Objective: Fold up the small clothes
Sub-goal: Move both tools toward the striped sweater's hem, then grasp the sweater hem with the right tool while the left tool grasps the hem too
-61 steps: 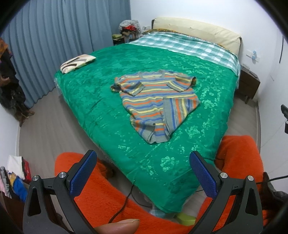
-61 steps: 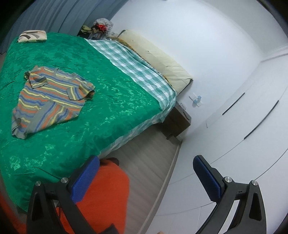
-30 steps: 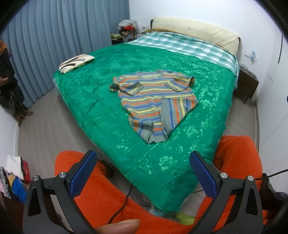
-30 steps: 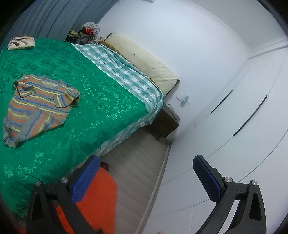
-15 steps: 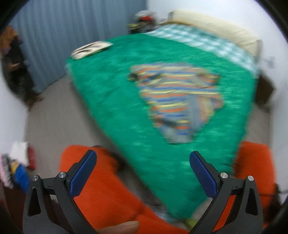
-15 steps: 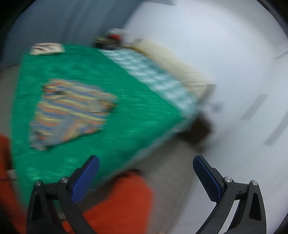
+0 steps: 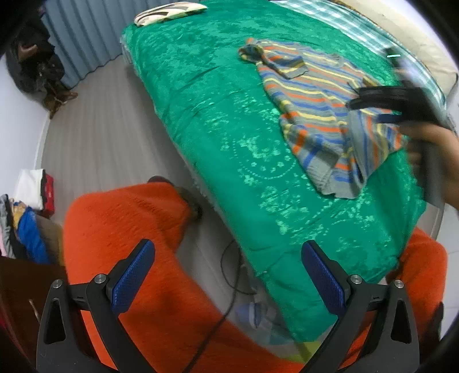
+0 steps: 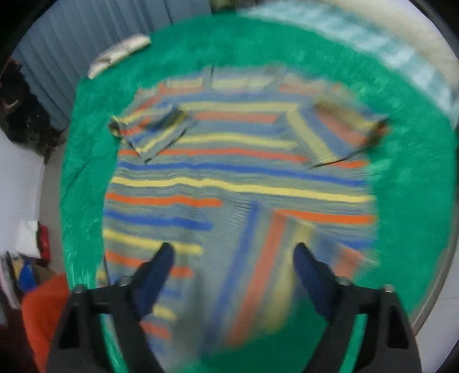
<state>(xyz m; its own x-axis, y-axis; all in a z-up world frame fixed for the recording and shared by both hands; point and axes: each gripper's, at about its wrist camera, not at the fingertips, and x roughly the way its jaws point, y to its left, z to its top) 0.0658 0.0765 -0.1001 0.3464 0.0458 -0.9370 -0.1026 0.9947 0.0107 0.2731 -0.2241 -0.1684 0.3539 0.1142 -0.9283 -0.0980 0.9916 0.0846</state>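
Observation:
A small striped shirt (image 7: 315,94) lies on the green bedspread (image 7: 215,114), sleeves folded in and its lower right part turned over. My left gripper (image 7: 228,272) stands open and empty over the near edge of the bed, short of the shirt. In the left wrist view a hand (image 7: 436,149) holds my right gripper (image 7: 370,110) above the shirt's right side. The right wrist view is blurred. There the right gripper (image 8: 232,255) points down over the lower part of the shirt (image 8: 235,172), its jaws closing, fingers still apart with cloth below them.
A folded patterned cloth (image 7: 169,11) lies at the bed's far left corner. Orange-clad legs (image 7: 129,229) stand against the near bed edge, with a cable (image 7: 229,275) on the floor between them. Piled clothes (image 7: 28,218) sit at the left wall, and a blue curtain (image 7: 86,43) hangs behind.
The right gripper swung from facing the wall to pointing down over the shirt, and its fingers drew closer together. The left gripper tipped downward and moved closer to the bed edge.

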